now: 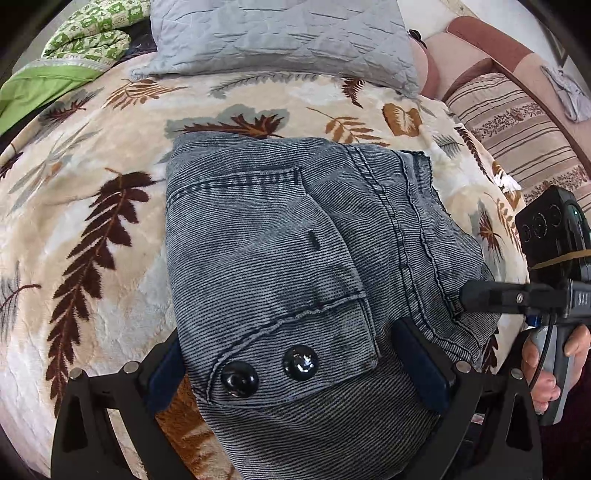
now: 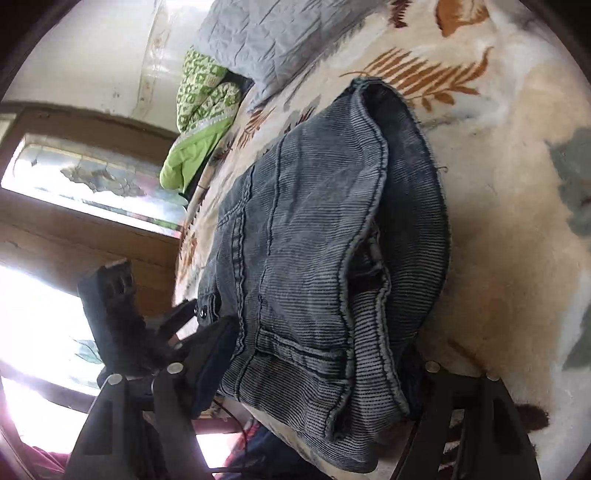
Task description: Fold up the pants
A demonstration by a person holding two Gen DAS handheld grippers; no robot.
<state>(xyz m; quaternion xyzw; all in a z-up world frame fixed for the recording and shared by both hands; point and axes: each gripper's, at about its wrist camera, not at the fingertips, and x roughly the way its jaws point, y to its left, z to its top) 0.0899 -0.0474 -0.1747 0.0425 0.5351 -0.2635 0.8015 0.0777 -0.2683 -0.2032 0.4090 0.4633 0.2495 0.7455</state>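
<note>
Grey-blue corduroy pants [image 1: 280,236] lie folded into a thick bundle on a leaf-patterned blanket [image 1: 74,221]. Two black snap buttons [image 1: 269,369] on a pocket flap face the left wrist camera. My left gripper [image 1: 295,373] straddles the bundle's near end, one finger on each side, closed on it. My right gripper [image 2: 317,373] holds the bundle's side edge between its fingers; the pants [image 2: 314,240] fill that view. The right gripper also shows in the left wrist view [image 1: 480,295] at the bundle's right edge. The left gripper shows in the right wrist view [image 2: 192,314].
A grey quilted pillow [image 1: 280,33] lies at the head of the bed. A green patterned quilt [image 1: 85,37] is bunched at the far left. A striped cushion [image 1: 517,125] and sofa stand to the right. A window and wooden frame [image 2: 74,184] are beside the bed.
</note>
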